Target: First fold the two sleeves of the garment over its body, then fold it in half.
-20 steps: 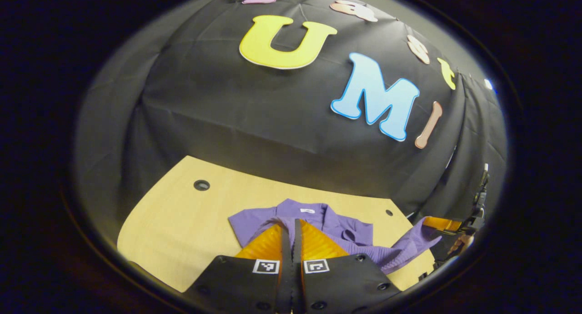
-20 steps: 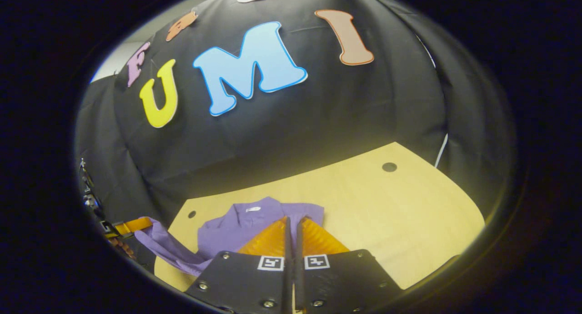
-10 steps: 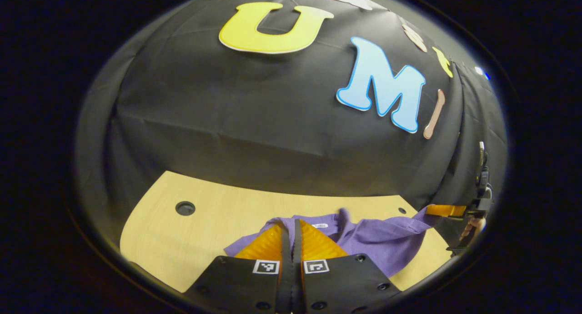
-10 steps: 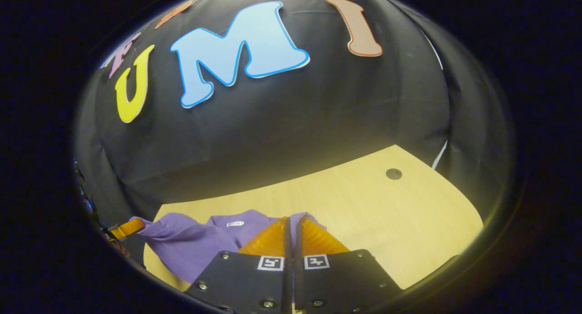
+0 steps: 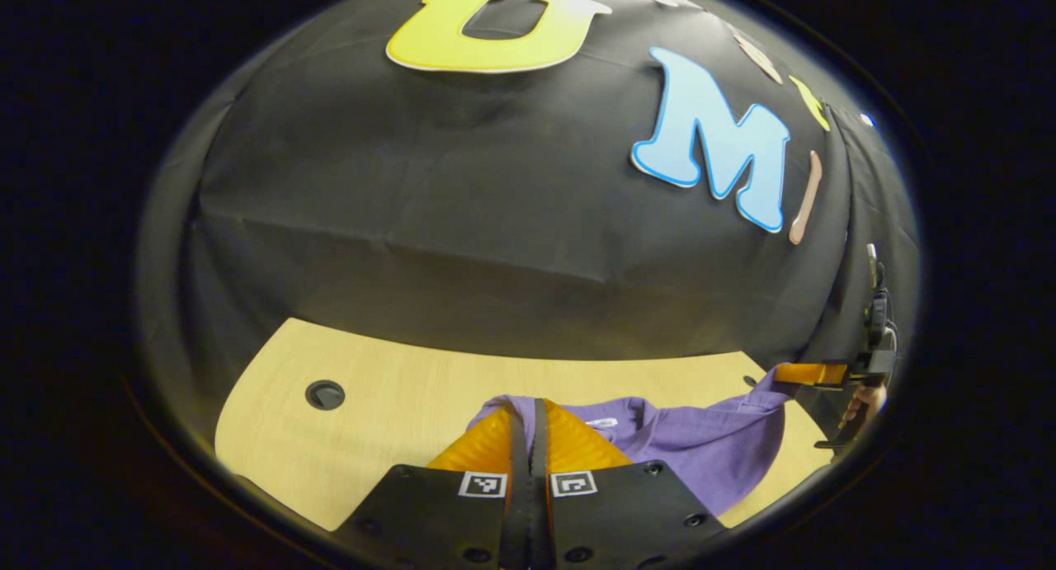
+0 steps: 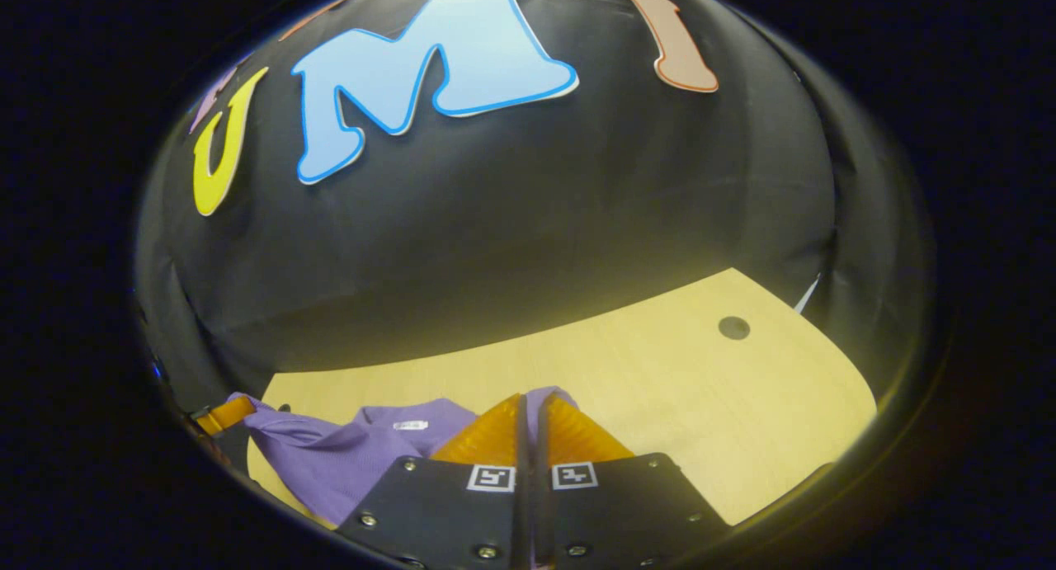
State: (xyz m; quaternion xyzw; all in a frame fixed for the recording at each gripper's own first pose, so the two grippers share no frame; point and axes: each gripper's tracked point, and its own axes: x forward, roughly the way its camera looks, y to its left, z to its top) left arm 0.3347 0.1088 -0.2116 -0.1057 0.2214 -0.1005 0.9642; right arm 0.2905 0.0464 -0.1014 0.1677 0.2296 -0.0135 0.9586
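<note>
Here both hand-held grippers, left (image 5: 534,405) and right (image 6: 531,398), pinch the ribbed purple garment (image 5: 701,446) over the pale woodgrain worktop (image 5: 388,405).

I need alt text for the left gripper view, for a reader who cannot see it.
The left tool, shut, grips a purple garment over a light wooden table. At far right, the other tool holds the same garment's far edge up, before the booth's black cloth wall.

small white neck label (image 5: 604,422) on purple garment (image 5: 701,446), too small to read, no other legible text
</note>
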